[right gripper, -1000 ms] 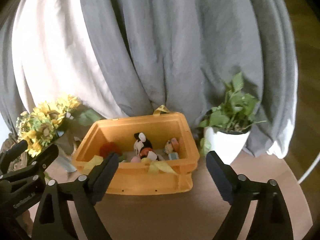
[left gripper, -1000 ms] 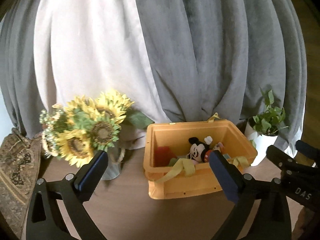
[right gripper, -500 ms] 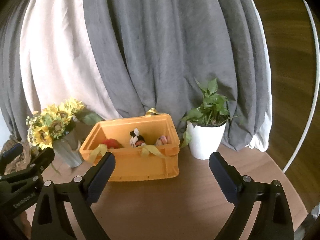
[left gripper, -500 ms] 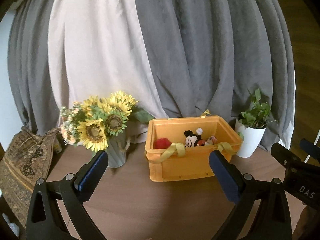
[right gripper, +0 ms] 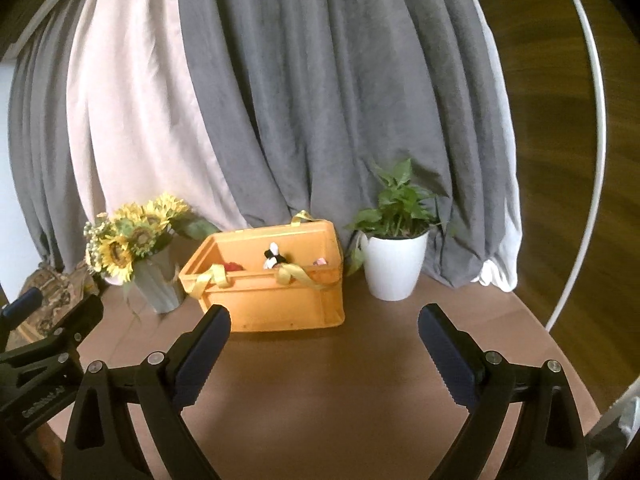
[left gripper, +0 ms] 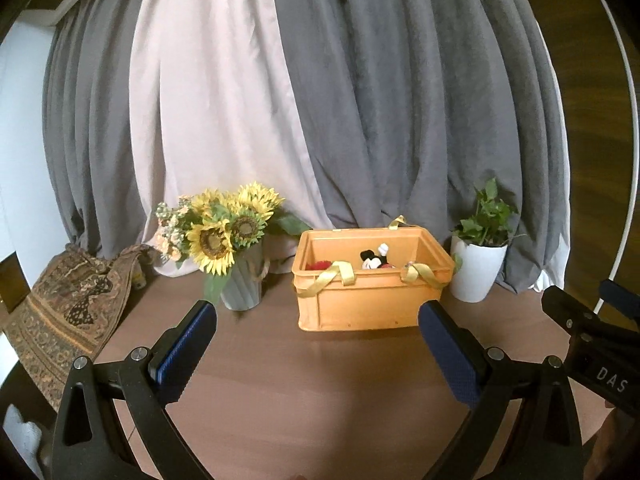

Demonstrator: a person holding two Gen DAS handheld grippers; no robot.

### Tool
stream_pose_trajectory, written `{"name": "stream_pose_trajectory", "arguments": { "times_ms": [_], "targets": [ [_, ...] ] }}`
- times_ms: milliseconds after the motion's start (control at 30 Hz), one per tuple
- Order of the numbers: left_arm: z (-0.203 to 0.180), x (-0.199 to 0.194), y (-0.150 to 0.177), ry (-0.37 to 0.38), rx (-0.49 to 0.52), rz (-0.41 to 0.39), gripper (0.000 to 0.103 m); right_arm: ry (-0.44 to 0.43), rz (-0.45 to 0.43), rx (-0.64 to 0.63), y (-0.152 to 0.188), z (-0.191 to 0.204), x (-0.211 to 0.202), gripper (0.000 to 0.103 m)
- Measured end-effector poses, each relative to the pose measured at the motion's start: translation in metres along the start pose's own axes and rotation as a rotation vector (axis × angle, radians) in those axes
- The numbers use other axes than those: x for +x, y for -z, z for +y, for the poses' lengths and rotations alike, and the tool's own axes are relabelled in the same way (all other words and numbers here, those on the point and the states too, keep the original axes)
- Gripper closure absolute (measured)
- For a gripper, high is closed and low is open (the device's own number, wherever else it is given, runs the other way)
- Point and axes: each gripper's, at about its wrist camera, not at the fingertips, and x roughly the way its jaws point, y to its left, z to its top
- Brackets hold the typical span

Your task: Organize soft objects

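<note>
An orange plastic crate [left gripper: 360, 304] [right gripper: 280, 300] stands on the round wooden table [left gripper: 312, 392] near the curtain. Inside it lie a Mickey Mouse plush [left gripper: 374, 259] [right gripper: 274, 257], a red soft toy [left gripper: 318, 266] [right gripper: 233, 266] and a pink one [right gripper: 320, 261]. Yellow ribbon [left gripper: 338, 274] hangs over its front rim. My left gripper [left gripper: 316, 344] is open and empty, well in front of the crate. My right gripper [right gripper: 324, 340] is open and empty too, beside the left gripper, which shows at the left edge [right gripper: 44, 344].
A grey vase of sunflowers [left gripper: 228, 248] [right gripper: 136, 248] stands left of the crate. A white potted plant [left gripper: 480, 264] [right gripper: 394, 256] stands right of it. A patterned cloth [left gripper: 64, 308] hangs over the table's left edge. Grey and white curtains [left gripper: 320, 100] hang behind.
Both grippers have pulled back and away from the crate, which now looks smaller and farther off. Both stay open and empty.
</note>
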Motion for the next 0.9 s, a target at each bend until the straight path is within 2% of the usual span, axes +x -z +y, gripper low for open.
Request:
{"name": "stream_pose_trajectory", "arguments": {
  "times_ms": [400,900],
  "targets": [
    [-0.001,-0.056,0.022,0.000,-0.005,-0.013,0.000,-0.003,-0.022,-0.009,0.022,-0.011,-0.055,0.007],
    [0.002,-0.101,0.035,-0.001,0.005,-0.043,0.000,0.005,-0.066,-0.015,0.039,-0.012,-0.102,0.004]
  ]
}}
